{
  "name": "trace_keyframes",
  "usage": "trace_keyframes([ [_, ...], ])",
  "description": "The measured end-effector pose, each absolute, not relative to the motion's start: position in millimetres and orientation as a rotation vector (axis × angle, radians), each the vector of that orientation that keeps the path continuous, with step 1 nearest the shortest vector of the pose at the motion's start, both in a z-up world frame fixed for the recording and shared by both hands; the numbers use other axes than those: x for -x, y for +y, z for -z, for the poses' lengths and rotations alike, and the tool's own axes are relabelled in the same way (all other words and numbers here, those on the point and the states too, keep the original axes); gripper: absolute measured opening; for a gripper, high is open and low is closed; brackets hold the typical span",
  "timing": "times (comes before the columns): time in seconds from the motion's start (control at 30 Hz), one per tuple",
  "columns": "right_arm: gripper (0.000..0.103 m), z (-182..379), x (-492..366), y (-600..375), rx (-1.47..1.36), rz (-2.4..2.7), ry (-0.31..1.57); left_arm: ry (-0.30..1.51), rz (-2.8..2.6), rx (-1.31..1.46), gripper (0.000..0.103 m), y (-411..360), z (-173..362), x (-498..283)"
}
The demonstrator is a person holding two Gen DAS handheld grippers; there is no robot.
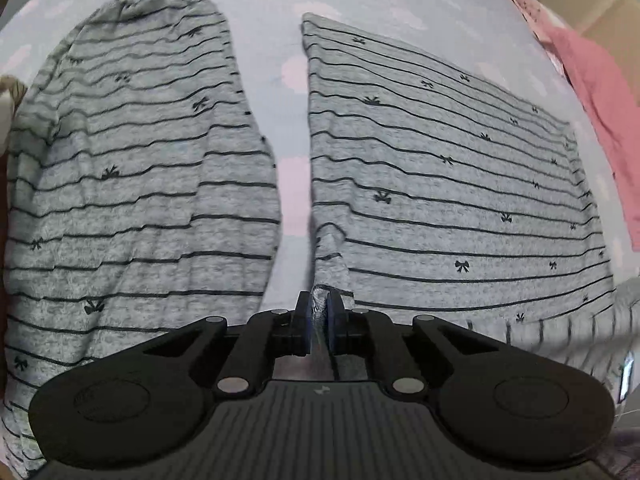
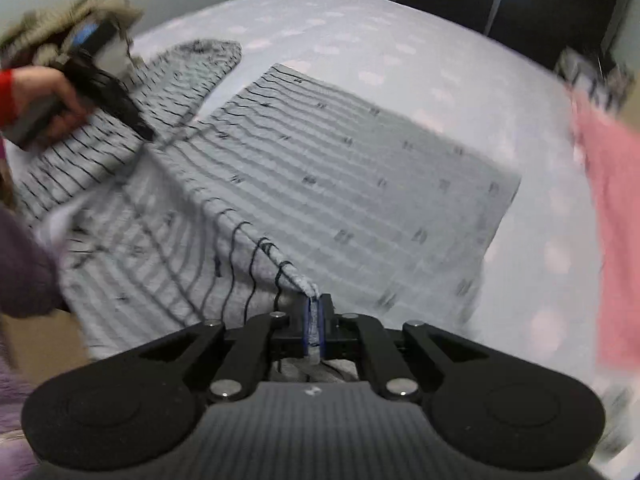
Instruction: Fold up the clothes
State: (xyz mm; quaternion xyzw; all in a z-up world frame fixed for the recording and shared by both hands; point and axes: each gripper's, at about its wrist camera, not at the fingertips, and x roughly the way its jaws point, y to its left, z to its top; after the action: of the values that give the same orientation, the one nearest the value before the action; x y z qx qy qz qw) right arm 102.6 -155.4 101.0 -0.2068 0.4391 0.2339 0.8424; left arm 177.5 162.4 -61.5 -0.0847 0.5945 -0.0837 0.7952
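Observation:
A grey top with thin black stripes and small bows lies on the pale bedsheet. Its sleeve lies to the left, apart from the body. My left gripper is shut on a fold of the grey top at the body's near edge. In the right wrist view the grey top spreads ahead, and my right gripper is shut on its near edge, lifting a ridge of cloth. The left gripper shows at upper left there, held by a hand, pinching the top.
A pink garment lies on the bed's right side, also in the right wrist view. The sheet has pale pink cloud marks. Dark furniture stands past the bed's far edge.

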Motion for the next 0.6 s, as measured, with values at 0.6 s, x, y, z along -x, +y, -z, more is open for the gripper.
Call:
trace_keyframes([
  [0.6, 0.005, -97.7, -400.3, 97.1, 0.858, -0.419, 0.740, 1.341, 0.290, 0.257, 0.000, 224.1, 90.8, -188.3],
])
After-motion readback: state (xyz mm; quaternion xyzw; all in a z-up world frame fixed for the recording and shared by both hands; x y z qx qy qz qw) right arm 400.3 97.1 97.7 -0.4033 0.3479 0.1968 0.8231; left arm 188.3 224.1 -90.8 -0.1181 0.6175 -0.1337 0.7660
